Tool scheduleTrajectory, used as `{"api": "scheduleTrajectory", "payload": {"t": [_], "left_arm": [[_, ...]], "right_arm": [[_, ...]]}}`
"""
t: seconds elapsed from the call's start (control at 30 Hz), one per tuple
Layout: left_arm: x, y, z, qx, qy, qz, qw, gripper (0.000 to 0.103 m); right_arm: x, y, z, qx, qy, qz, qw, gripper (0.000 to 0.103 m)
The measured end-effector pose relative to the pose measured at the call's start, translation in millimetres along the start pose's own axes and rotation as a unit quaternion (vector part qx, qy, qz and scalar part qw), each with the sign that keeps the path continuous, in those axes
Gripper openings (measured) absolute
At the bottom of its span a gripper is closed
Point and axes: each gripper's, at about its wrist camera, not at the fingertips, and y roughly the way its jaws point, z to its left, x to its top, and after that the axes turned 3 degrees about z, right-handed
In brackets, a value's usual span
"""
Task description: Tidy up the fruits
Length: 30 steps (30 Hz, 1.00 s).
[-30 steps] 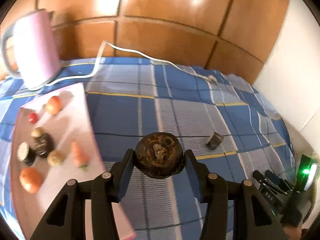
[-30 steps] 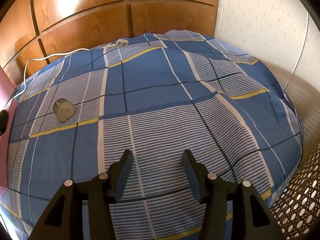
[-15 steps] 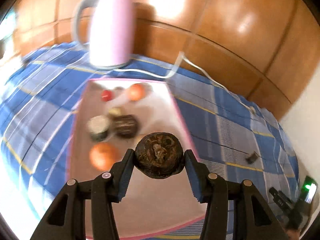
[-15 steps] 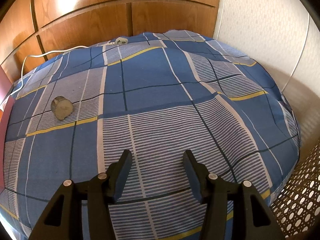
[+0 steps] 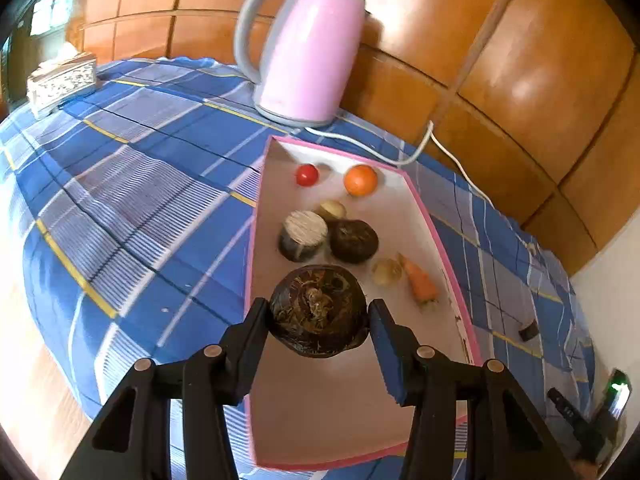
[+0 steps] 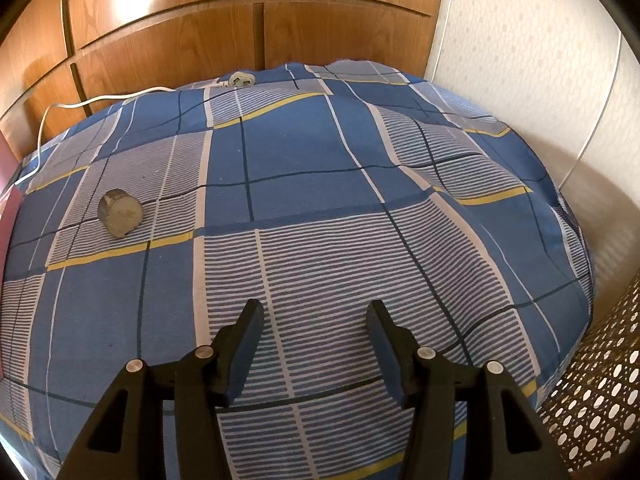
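No brand or writing can be read on anything in view. The left gripper (image 5: 318,314), low in the frame's centre, clenches a dark rough fruit (image 5: 318,316) above the near half of the pink-rimmed tray (image 5: 436,236). Beyond it in the tray lie a small tomato (image 5: 307,175), an orange (image 5: 360,180) and a carrot (image 5: 420,284). The right gripper (image 6: 315,318) hangs released, fingers spread over the plaid cloth (image 6: 304,152), a grey cylinder (image 6: 119,213) at middle left.

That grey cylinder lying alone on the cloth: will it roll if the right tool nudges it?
Probably: the grey cylinder lies on its side, so a sideways nudge may roll it. The soft, rumpled cloth should slow it. It looks rigid, likely firm to grip.
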Motion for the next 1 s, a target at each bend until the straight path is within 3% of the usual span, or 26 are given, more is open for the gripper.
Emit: {"api": "scheduleTrajectory", "payload": {"t": [0.43, 0.53, 0.67, 1.0], "left_arm": [[-10.6, 11.9, -14.4, 0.017, 0.033, 0.009, 0.9993, 0.055], [-12.3, 8.2, -14.9, 0.039, 0.031, 0.001, 0.9987, 0.055], [-13.5, 1.3, -15.8, 0.049, 0.029, -0.012, 0.9983, 0.063], [-20.5, -9.3, -29.3, 0.047, 0.047, -0.023, 0.9976, 0.068]], "right_arm": [[-0.4, -0.2, 0.5, 0.001, 0.000, 0.001, 1.000, 0.054], [-0.6, -0.5, 0.0, 0.001, 0.001, 0.000, 1.000, 0.054], [-0.2, -0.5, -0.3, 0.001, 0.000, 0.001, 1.000, 0.054], [-0.3, -0.5, 1.0, 0.000, -0.002, 0.004, 1.000, 0.054]]}}
